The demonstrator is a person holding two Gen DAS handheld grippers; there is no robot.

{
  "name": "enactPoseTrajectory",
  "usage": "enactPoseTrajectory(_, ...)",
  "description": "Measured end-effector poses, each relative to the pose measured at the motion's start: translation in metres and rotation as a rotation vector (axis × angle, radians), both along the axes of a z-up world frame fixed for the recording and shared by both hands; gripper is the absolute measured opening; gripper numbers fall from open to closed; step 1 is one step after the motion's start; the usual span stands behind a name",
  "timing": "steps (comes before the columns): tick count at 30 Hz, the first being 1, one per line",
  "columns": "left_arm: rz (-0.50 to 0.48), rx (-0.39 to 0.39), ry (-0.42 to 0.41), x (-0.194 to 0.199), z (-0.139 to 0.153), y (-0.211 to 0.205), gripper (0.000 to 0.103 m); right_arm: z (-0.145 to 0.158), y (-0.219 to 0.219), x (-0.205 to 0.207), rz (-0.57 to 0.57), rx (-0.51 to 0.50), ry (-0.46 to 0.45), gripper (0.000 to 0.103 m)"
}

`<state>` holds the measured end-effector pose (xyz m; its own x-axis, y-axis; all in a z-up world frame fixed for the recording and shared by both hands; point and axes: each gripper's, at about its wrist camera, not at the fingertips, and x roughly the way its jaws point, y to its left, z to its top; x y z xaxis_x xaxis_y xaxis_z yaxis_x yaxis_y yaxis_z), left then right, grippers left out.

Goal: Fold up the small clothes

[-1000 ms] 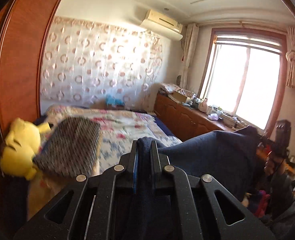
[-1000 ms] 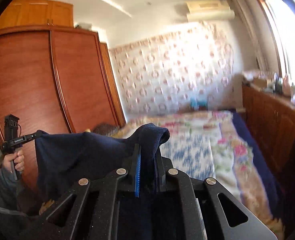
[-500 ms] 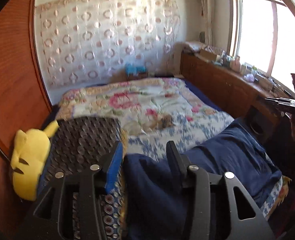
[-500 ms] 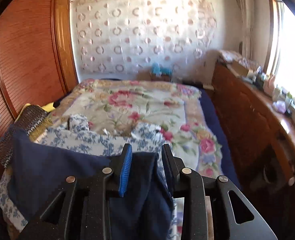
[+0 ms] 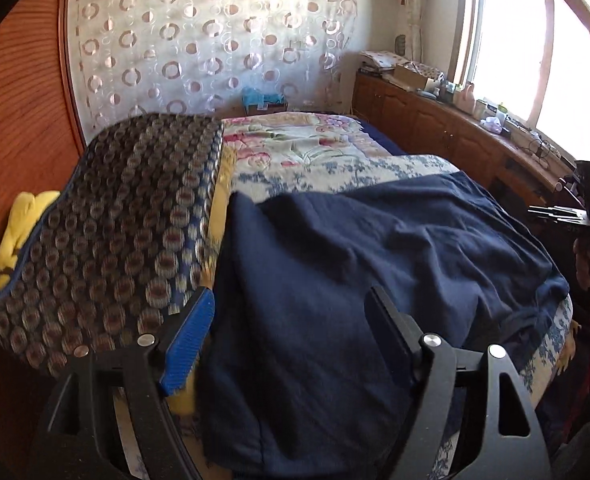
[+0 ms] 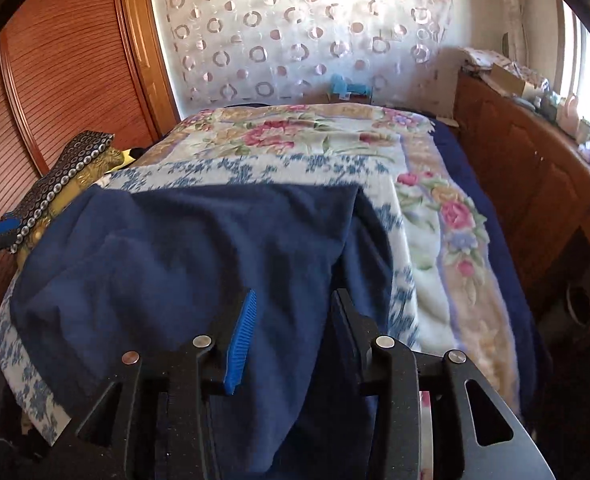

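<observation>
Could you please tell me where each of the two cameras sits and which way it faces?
Left wrist: on the left hand-held gripper, open above the navy garment, facing up the bed; the right hand-held gripper shows at the right edge.
Right wrist: on the right hand-held gripper, open above the navy garment, facing the same way; left hand-held gripper at the left edge.
Shared: garment, bed, patterned cushion.
</observation>
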<state>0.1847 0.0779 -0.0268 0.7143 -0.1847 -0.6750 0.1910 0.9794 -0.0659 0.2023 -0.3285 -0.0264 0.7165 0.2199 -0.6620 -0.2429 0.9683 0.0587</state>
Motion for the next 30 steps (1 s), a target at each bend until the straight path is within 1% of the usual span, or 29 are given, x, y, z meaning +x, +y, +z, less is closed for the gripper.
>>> enactPoseTrajectory(4, 0.004, -0.001, 0.021, -0.018, -0.017, 0.000, 0.078, -0.017, -0.011, -0.013, -0.001, 0.021, 0.011, 0.043)
enactPoseTrajectory(7, -0.001, 0.052, 0.022, -0.027, -0.031, -0.006, 0.078, -0.026, -0.013, -0.021, 0.002, 0.038, 0.017, 0.043)
enactPoseTrajectory(9, -0.004, 0.087, 0.031, -0.029, -0.042, -0.009, 0.078, -0.023, -0.011, -0.032, 0.006, 0.053, 0.025, 0.043)
enactPoseTrajectory(13, 0.000, 0.069, 0.080, -0.030, -0.060, -0.006, 0.078, -0.027, -0.015, -0.044, 0.004, 0.072, 0.037, 0.043)
enactPoseTrajectory(19, -0.003, 0.073, 0.101, -0.030, -0.068, -0.011, 0.079, -0.035, -0.008, -0.036, 0.010, 0.061, 0.069, 0.043)
enactPoseTrajectory(22, -0.011, 0.111, 0.103, -0.030, -0.070, -0.019, 0.081, -0.039, -0.005, -0.032, 0.009, 0.066, 0.080, 0.043)
enactPoseTrajectory(27, -0.013, 0.101, 0.107, -0.031, -0.070, -0.018, 0.082, -0.042, 0.003, -0.030, 0.030, 0.049, 0.080, 0.043)
enactPoseTrajectory(28, -0.013, 0.102, 0.107, -0.032, -0.071, -0.018, 0.082, -0.044, 0.005, -0.029, 0.036, 0.042, 0.080, 0.042)
enactPoseTrajectory(29, -0.013, 0.100, 0.107, -0.032, -0.070, -0.018, 0.082, -0.044, 0.006, -0.029, 0.042, 0.034, 0.078, 0.037)
enactPoseTrajectory(30, -0.013, 0.099, 0.107, -0.031, -0.070, -0.018, 0.082, -0.045, 0.007, -0.029, 0.050, 0.028, 0.078, 0.024)
